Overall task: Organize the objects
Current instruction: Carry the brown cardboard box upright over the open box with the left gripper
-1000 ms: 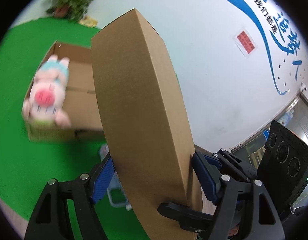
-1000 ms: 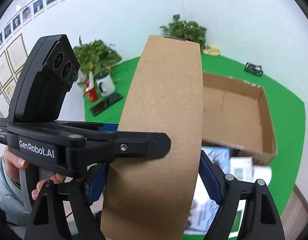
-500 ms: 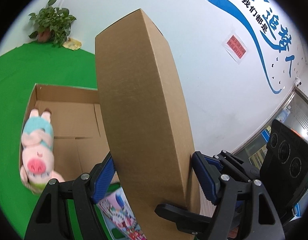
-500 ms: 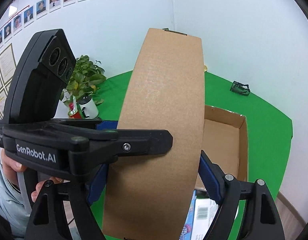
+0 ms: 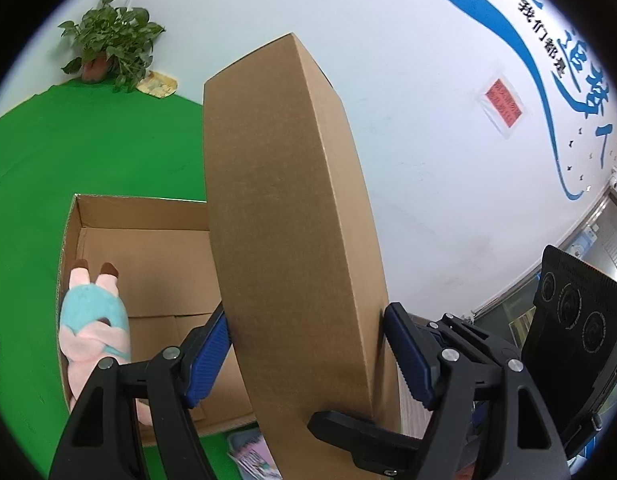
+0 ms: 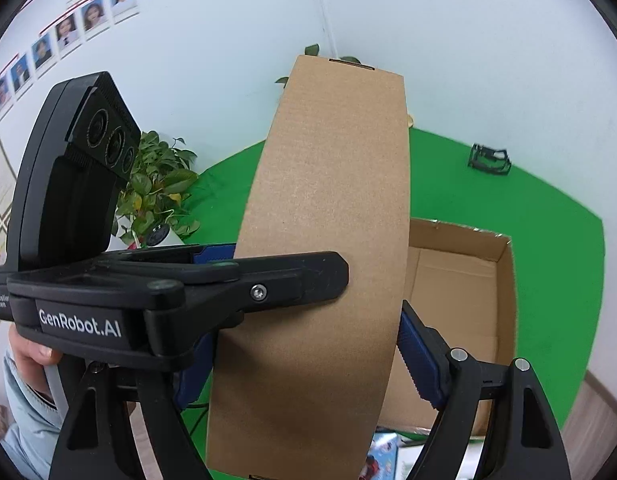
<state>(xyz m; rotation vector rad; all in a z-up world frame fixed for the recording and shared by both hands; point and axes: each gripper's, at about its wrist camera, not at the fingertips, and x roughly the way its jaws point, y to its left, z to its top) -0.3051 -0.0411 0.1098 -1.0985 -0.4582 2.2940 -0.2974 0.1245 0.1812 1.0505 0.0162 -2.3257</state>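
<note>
Green cloth (image 5: 88,160) covers the table ahead of your left gripper (image 5: 308,356), and beyond it a white wall carries a blue painted swoosh and a small red notice (image 5: 504,105). A potted plant (image 5: 110,54) sits in the far corner, up and to the left of your fingers. Your left gripper is clamped on the flat cardboard box (image 5: 284,216), its blue pads (image 5: 206,354) pressing both broad faces near the lower end, so the box stands tall in front of the lens. To the left of and below that box lies the open carton (image 5: 148,256) on the cloth, with the plush pig (image 5: 96,324) lying along its left wall, feet pointing away from you. A colourful printed item (image 5: 248,454) peeks out just below the carton's near edge. At the far right you see the right tool's camera block.

Framed portraits (image 6: 88,16) line the white wall to the upper left of your right gripper (image 6: 308,352). That gripper also grips the flat cardboard box (image 6: 328,240), pads pressed against both sides. Your left tool, marked GenRobot.AI, crosses in from the left with one finger (image 6: 308,276) lying across the box's face. Right of and behind the box, the open carton (image 6: 504,280) rests on the green cloth (image 6: 548,240). A small black object (image 6: 490,159) lies on the cloth farther away to the right. Leafy plants (image 6: 160,192) stand to the left behind the left tool.
</note>
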